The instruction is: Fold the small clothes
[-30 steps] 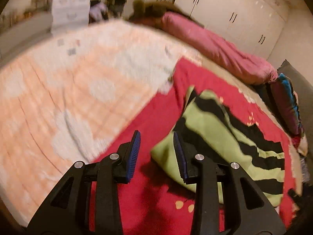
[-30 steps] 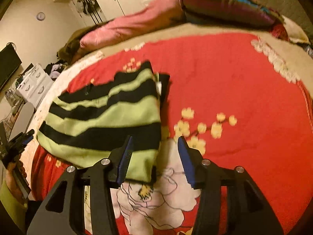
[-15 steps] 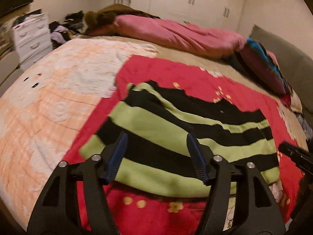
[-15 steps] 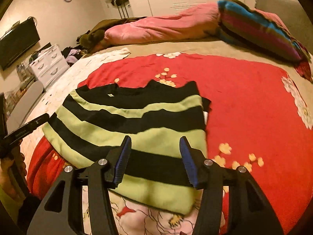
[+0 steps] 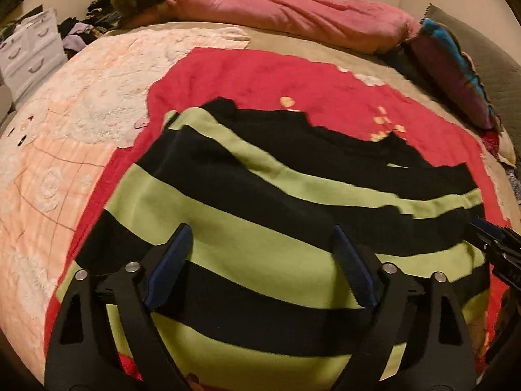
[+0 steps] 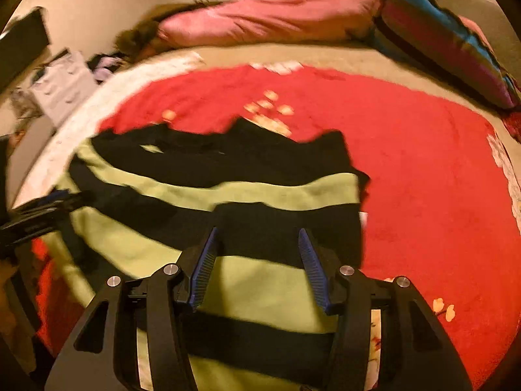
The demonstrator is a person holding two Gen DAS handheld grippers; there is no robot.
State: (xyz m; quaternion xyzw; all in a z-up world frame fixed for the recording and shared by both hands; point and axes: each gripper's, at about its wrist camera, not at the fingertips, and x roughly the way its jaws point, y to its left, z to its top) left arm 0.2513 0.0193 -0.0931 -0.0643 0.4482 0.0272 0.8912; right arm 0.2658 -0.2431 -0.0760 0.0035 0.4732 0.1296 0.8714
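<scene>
Left gripper [image 5: 260, 260] has its jaws spreading wide over the striped top [image 5: 276, 215], nothing pinched between the blue pads [image 5: 169, 264]. Right gripper [image 6: 257, 260] sits about half open above the same top, also gripping nothing (a bit blurry though). The green-and-black top lies flat on the red blanket [image 5: 260, 75], pink pillow [image 5: 293, 13] well behind it.

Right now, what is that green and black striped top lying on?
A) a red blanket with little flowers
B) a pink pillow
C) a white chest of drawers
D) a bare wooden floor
A: the striped top is spread flat on the red flowered blanket, whose red shows around its edges; the pink pillow lies apart at the far end of the bed.
</scene>
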